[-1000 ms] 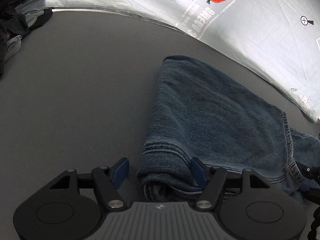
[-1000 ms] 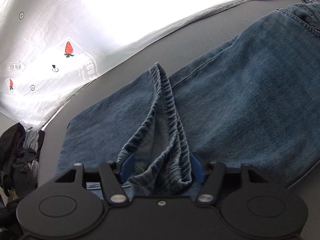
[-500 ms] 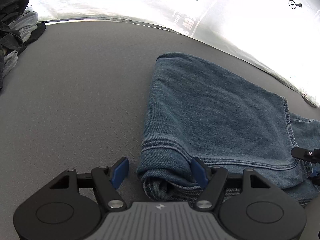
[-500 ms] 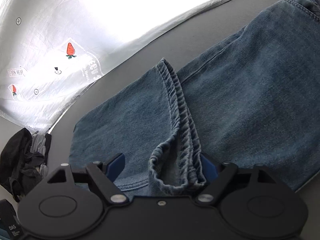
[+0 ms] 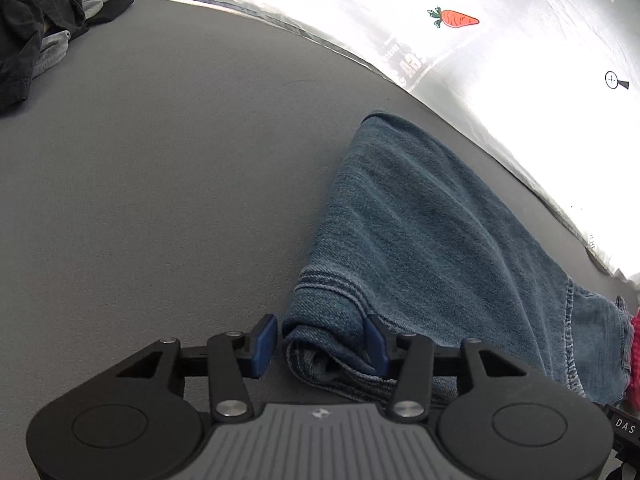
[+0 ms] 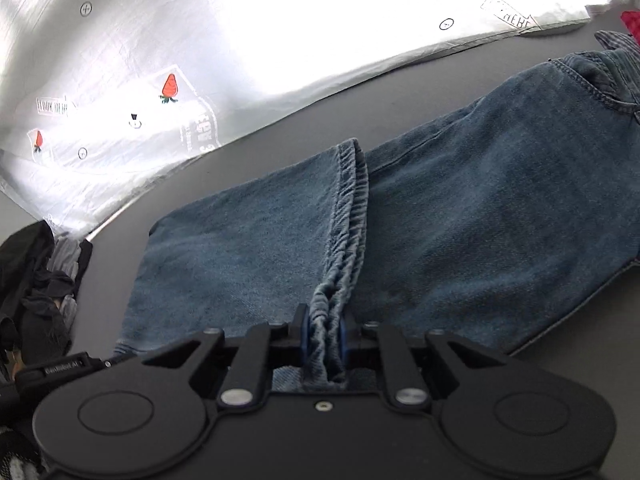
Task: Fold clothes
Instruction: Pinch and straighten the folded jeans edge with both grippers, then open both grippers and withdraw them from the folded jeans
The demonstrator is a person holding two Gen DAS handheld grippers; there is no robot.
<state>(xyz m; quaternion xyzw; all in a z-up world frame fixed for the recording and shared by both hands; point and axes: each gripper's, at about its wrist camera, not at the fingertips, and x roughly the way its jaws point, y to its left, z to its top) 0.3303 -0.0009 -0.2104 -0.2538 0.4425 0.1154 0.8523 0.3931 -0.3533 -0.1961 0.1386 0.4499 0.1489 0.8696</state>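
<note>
Both grippers angled downward: right gripper point(image 6: 323, 334) closing, pinching jeans point(image 6: 460, 216) hem; left gripper point(image 5: 320, 344) closing, half-wide around fold.

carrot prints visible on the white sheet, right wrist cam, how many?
2. One carrot print sits left of centre on the white sheet; a second, smaller carrot print is near the sheet's left edge. More may lie in the overexposed area or outside the frame.

Red fabric point(image 5: 635, 354) cut off at frame edge (kind unclear); dark clothes pile point(image 6: 32, 292) partly out of frame.
</note>
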